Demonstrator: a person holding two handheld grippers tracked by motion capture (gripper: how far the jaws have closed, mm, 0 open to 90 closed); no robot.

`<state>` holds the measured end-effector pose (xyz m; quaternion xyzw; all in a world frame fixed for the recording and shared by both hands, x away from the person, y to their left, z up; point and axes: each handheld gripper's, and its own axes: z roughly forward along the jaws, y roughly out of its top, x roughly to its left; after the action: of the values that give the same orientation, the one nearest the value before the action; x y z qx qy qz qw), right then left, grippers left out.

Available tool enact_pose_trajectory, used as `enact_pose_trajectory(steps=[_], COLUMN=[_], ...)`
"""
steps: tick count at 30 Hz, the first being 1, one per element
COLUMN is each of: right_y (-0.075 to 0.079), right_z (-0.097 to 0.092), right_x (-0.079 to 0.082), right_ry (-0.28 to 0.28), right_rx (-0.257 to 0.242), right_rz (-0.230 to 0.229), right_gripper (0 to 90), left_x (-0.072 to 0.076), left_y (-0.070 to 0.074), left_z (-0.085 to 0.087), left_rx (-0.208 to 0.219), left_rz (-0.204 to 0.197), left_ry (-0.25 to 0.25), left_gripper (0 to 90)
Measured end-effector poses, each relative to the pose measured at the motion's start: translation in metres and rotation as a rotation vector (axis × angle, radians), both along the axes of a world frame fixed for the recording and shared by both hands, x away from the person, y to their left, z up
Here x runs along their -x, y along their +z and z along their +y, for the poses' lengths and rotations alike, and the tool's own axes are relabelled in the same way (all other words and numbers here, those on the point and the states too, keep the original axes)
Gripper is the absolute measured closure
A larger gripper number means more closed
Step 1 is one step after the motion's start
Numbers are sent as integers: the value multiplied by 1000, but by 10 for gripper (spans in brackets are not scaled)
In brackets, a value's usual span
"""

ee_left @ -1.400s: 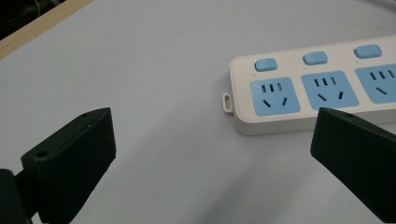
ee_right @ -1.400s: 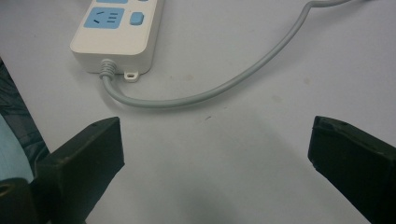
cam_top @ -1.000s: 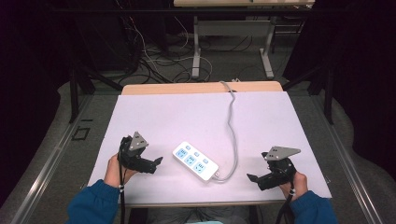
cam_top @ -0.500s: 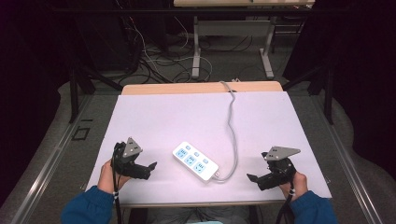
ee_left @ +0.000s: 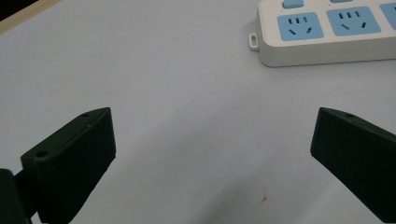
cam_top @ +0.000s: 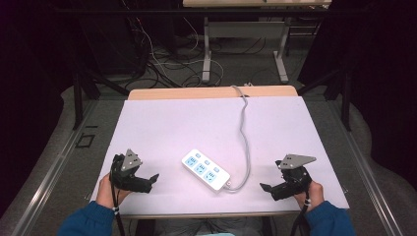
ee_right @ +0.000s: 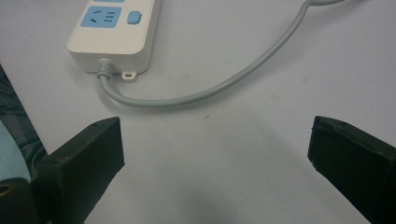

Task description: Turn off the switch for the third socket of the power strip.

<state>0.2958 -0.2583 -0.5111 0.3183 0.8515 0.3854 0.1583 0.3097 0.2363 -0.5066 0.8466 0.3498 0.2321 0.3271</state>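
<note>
A white power strip [cam_top: 206, 170] with blue sockets lies near the front middle of the white table [cam_top: 172, 128]. Its grey cable [cam_top: 244, 132] curls from its right end and runs to the far edge. My left gripper [cam_top: 152, 180] rests at the front left, open, jaws empty and pointing toward the strip. In the left gripper view the strip [ee_left: 327, 30] lies ahead at the upper right. My right gripper [cam_top: 265, 188] rests at the front right, open and empty. The strip's cable end [ee_right: 112, 37] and cable [ee_right: 224, 84] lie just ahead of it in the right gripper view.
A wooden table edge [cam_top: 211, 92] shows behind the white surface. Beyond it stand metal table legs [cam_top: 206, 49] and tangled cables [cam_top: 162, 59] on the floor. Blue sleeves [cam_top: 88, 221] come in at the bottom. A dark cloth [ee_right: 14, 121] shows at the left in the right gripper view.
My left gripper has drawn back toward the front left corner of the table. The right gripper and the power strip have stayed put.
</note>
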Motion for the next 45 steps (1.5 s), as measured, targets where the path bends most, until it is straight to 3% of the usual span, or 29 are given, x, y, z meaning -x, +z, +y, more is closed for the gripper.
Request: enact_pose_trajectory(steps=[1, 8, 13, 17, 27, 33, 45], right_y=[0, 0, -1, 0, -1, -1, -2], right_z=[0, 0, 1, 0, 1, 1, 1], right_x=[0, 0, 0, 0, 0, -1, -2], right_ry=[-1, -2, -4, -2, -9, -1, 0], right_rx=[-3, -2, 0, 1, 2, 5, 2], right_rz=[-4, -5, 0, 4, -1, 8, 2], right_gripper=[30, 30, 30, 30, 31, 31, 31], left_x=[1, 6, 10, 12, 14, 17, 19], left_y=[-1, -4, -4, -6, -8, -11, -15], left_z=[0, 5, 9, 11, 16, 22, 27], left_rx=[9, 24, 9, 29, 23, 49, 43], left_rz=[13, -1, -13, -7, -15, -15, -15], left_ry=[3, 9, 8, 12, 22, 39, 51], left_gripper=[2, 1, 1, 1, 1, 1, 1])
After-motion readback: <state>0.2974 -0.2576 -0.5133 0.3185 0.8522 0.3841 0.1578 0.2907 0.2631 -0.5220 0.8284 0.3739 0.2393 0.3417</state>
